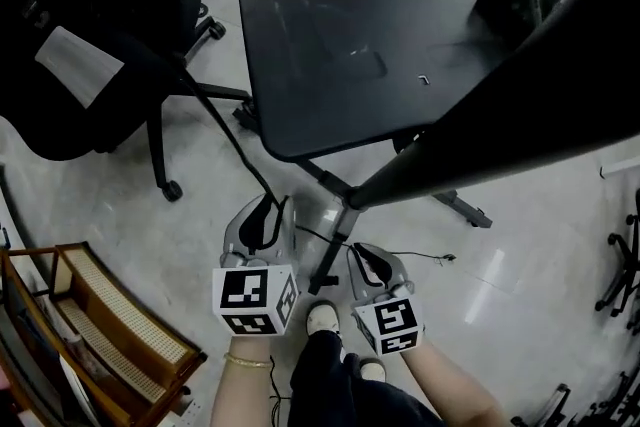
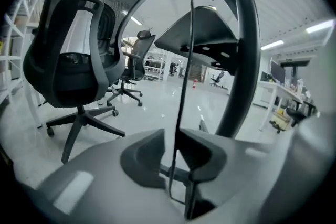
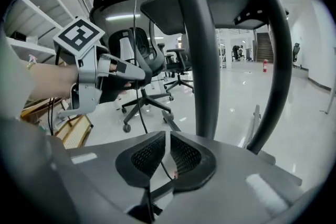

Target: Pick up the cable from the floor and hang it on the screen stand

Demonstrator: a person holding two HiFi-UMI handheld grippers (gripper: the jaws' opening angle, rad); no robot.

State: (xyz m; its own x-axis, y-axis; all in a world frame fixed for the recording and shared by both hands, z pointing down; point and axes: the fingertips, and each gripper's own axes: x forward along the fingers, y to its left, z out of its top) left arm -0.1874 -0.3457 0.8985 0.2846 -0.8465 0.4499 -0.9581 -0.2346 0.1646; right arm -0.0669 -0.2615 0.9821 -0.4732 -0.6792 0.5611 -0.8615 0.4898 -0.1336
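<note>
While both grippers sit low by the stand [image 1: 343,215] foot, the cable [image 1: 225,130] runs straight from near the chair [image 1: 90,35] into the left gripper [image 1: 268,207]. Left jaws are part-open: the cable passes between the pads along one of them, with a gap on the other side, not squeezed. A thin strand goes on across to the right gripper [image 1: 362,255]. Its jaws are almost together, only a slit, with the strand nipped in it. The loose end [image 1: 448,258] sits just past the right gripper, over the floor [image 1: 540,275]. In the left gripper view the cable rises beside the stand's curved bar, its top out of frame.
</note>
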